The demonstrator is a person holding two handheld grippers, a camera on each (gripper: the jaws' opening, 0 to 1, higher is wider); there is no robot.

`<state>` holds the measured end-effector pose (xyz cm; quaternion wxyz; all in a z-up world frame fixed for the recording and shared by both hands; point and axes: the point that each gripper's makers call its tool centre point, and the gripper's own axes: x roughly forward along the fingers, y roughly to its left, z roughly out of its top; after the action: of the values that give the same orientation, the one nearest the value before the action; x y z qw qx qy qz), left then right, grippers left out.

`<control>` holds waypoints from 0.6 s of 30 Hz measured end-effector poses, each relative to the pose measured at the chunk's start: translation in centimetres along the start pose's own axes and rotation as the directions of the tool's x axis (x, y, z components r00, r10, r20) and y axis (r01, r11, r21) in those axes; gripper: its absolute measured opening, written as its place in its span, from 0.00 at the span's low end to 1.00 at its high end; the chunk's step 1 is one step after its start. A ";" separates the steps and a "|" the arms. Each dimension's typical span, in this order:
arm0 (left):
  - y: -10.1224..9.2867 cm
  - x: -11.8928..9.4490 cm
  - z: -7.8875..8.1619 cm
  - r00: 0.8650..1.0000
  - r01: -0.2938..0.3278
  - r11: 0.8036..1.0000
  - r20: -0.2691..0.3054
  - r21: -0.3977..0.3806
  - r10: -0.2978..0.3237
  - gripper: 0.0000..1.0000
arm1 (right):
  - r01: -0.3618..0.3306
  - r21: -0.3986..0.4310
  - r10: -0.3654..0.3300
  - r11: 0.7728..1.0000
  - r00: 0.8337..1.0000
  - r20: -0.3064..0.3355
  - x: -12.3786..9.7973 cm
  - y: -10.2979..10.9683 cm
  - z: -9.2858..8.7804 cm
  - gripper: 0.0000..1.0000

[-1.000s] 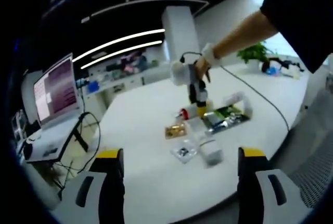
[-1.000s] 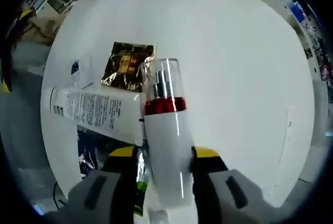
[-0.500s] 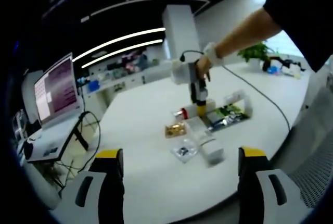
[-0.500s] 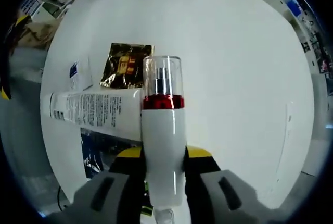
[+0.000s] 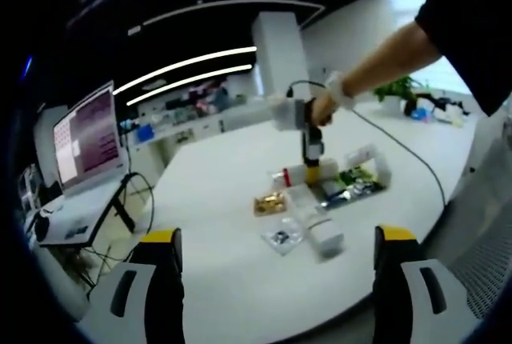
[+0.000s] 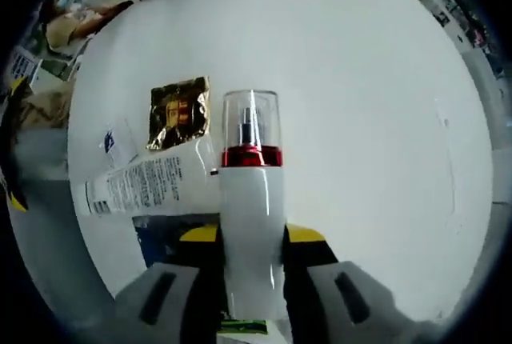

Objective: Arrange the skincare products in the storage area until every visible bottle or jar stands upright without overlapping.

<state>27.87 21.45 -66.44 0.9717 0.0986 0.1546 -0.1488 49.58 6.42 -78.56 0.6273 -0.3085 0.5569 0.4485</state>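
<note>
We see an open office or lab: ceiling light strips (image 5: 188,66), a monitor (image 5: 84,136) at nine o'clock, a white table (image 5: 232,200).

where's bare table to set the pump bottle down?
Bare table lies right of and beyond the pump bottle in the right gripper. Crowded on its left: gold sachet, lying white tube, and a blue packet under it.
</note>
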 end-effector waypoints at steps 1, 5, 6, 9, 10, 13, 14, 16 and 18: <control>0.0 0.0 0.0 1.000 0.001 1.000 0.000 0.000 -0.001 0.97 | -0.013 0.039 0.013 0.999 1.000 0.024 -0.1 0.1 0.1 0.28; 0.0 0.0 0.0 1.000 0.004 1.000 -0.002 0.001 -0.004 0.97 | -0.078 0.157 0.064 0.985 0.994 0.090 -0.3 0.4 -0.3 0.27; 0.0 0.0 0.0 1.000 0.004 1.000 -0.003 0.001 -0.004 0.97 | -0.090 0.177 0.071 0.980 0.991 0.110 -0.4 0.5 -0.3 0.27; -0.1 0.1 -0.1 1.000 0.006 1.000 -0.006 0.004 -0.006 0.97 | -0.146 0.252 0.095 0.956 0.974 0.204 -1.0 0.7 0.0 0.27; -0.1 0.1 -0.1 1.000 0.007 1.000 -0.007 0.004 -0.007 0.97 | -0.164 0.267 0.102 0.950 0.968 0.231 -1.2 0.8 0.2 0.27; -0.2 0.1 -0.2 1.000 0.008 1.000 -0.011 0.004 -0.008 0.97 | -0.248 0.336 0.134 0.909 0.935 0.329 -1.9 1.3 0.6 0.27; -0.1 0.1 -0.2 1.000 0.007 1.000 -0.011 0.004 -0.007 0.97 | -0.283 0.358 0.145 0.890 0.919 0.366 -2.3 1.4 0.7 0.27; -0.1 0.1 -0.2 1.000 0.005 1.000 -0.014 0.005 -0.005 0.97 | -0.328 0.380 0.148 0.865 0.890 0.431 -3.0 1.6 1.0 0.27; -0.2 0.1 -0.2 1.000 0.007 1.000 -0.015 0.004 -0.007 0.97 | -0.358 0.389 0.143 0.849 0.864 0.483 -3.7 1.6 1.4 0.27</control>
<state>27.86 21.31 -66.70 0.9698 0.1013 0.1618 -0.1516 48.76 7.54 -74.53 0.7253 0.0371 0.5293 0.4386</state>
